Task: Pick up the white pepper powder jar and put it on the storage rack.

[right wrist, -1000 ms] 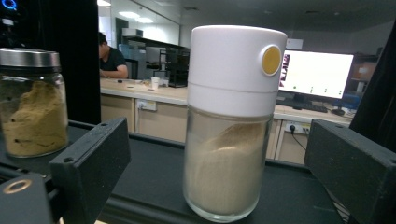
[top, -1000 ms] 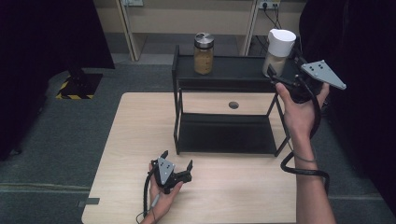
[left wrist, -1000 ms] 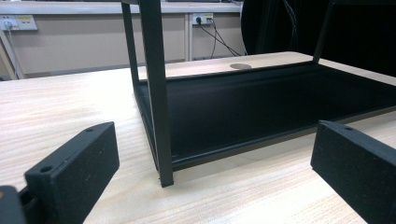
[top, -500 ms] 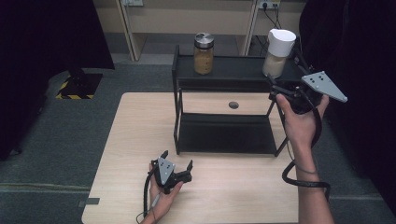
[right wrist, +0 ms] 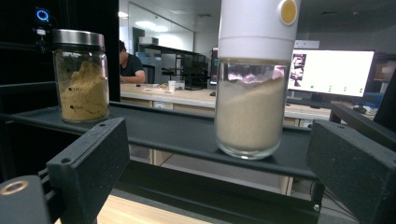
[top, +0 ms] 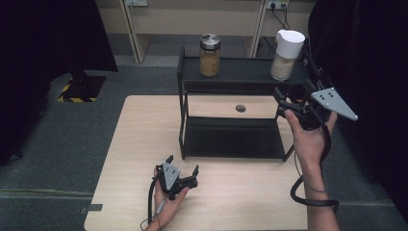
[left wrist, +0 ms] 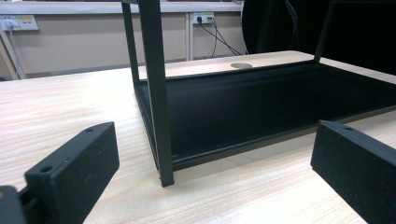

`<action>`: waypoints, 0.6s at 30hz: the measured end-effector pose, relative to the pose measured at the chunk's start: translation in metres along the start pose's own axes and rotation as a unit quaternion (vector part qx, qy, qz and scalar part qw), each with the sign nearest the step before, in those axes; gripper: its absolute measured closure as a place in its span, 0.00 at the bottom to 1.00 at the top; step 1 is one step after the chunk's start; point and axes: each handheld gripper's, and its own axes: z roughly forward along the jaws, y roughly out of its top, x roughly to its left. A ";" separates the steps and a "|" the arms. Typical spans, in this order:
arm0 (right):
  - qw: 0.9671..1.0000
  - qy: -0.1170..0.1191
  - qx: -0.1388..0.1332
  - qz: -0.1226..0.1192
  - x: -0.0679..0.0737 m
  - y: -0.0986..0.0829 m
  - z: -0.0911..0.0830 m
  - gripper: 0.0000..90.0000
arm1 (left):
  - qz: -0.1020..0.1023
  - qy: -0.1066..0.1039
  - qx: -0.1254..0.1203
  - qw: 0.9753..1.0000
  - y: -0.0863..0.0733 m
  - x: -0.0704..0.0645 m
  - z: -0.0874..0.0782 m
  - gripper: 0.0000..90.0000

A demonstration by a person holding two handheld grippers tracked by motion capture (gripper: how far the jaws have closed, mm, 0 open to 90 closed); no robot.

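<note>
A black two-shelf rack [top: 240, 72] stands on the wooden table [top: 139, 144]. On its top shelf are a metal-lidded jar of tan powder [top: 210, 55] at the left and a white-capped jar of pale powder [top: 286, 55] at the right. My right gripper [top: 292, 98] is held in the air by the rack's right front corner, open. It faces the white-capped jar [right wrist: 250, 93] from a short way off without touching it. The metal-lidded jar [right wrist: 81, 77] stands farther left. My left gripper [top: 183, 164] rests open on the table, facing the rack's front left leg [left wrist: 156, 93].
The rack's lower shelf [left wrist: 261, 107] holds nothing. A round cable hole [top: 240, 108] lies in the table behind it. Dark curtains hang at both sides. Beyond the rack are a lit monitor [right wrist: 331, 70] and a seated person [right wrist: 128, 65].
My right gripper has drawn back from the white-capped jar, down and toward the person, and the jar stays on the top shelf. The left gripper has not moved.
</note>
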 end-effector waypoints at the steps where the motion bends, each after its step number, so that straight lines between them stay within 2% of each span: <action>1: 1.000 -0.001 -0.001 -0.001 0.000 -0.002 -0.001 0.07 | 0.000 0.000 0.000 1.000 0.000 0.000 0.000 0.00; 8: 1.000 -0.005 0.003 -0.010 0.002 -0.012 -0.009 0.07 | 0.001 0.001 0.000 1.000 0.000 0.000 0.000 0.00; 18: 1.000 -0.010 0.010 -0.005 -0.001 -0.028 -0.019 0.07 | 0.001 0.001 -0.001 1.000 0.000 0.000 0.000 0.00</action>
